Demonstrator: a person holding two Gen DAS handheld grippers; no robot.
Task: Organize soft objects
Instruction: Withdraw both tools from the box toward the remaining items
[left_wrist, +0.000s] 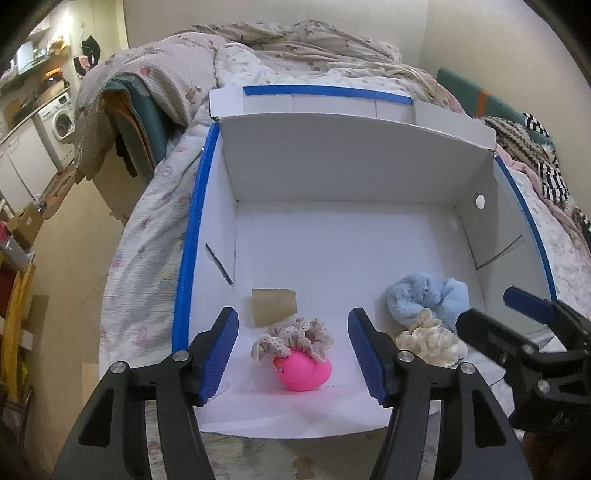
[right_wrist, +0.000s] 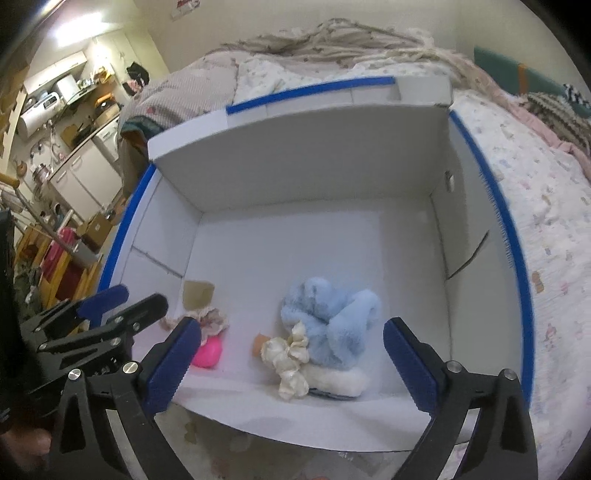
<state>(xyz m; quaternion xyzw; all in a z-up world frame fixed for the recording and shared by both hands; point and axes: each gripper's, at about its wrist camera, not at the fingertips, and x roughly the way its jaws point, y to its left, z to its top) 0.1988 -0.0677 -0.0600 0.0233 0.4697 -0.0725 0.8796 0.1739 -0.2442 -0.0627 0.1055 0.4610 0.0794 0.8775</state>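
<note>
A white box with blue rims (left_wrist: 306, 173) (right_wrist: 295, 155) stands open on a bed. Inside lie a pink rubber duck (left_wrist: 304, 373) (right_wrist: 208, 353) with a beige lace scrunchie (left_wrist: 295, 338) (right_wrist: 212, 319) on it, a fluffy light-blue scrunchie (left_wrist: 428, 295) (right_wrist: 328, 317) and a cream scrunchie (left_wrist: 430, 341) (right_wrist: 288, 363). My left gripper (left_wrist: 293, 350) is open and empty, above the box's near edge, in front of the duck. My right gripper (right_wrist: 291, 363) is open and empty, in front of the blue and cream scrunchies. Each gripper shows in the other's view, the right one (left_wrist: 517, 321) and the left one (right_wrist: 110, 306).
A brown tape patch (left_wrist: 275, 304) (right_wrist: 197, 293) is stuck on the box floor. The bed carries a floral cover (left_wrist: 147, 236) (right_wrist: 546, 229) and piled bedding (left_wrist: 288, 48). A washing machine (left_wrist: 59, 122) and cabinets stand far left.
</note>
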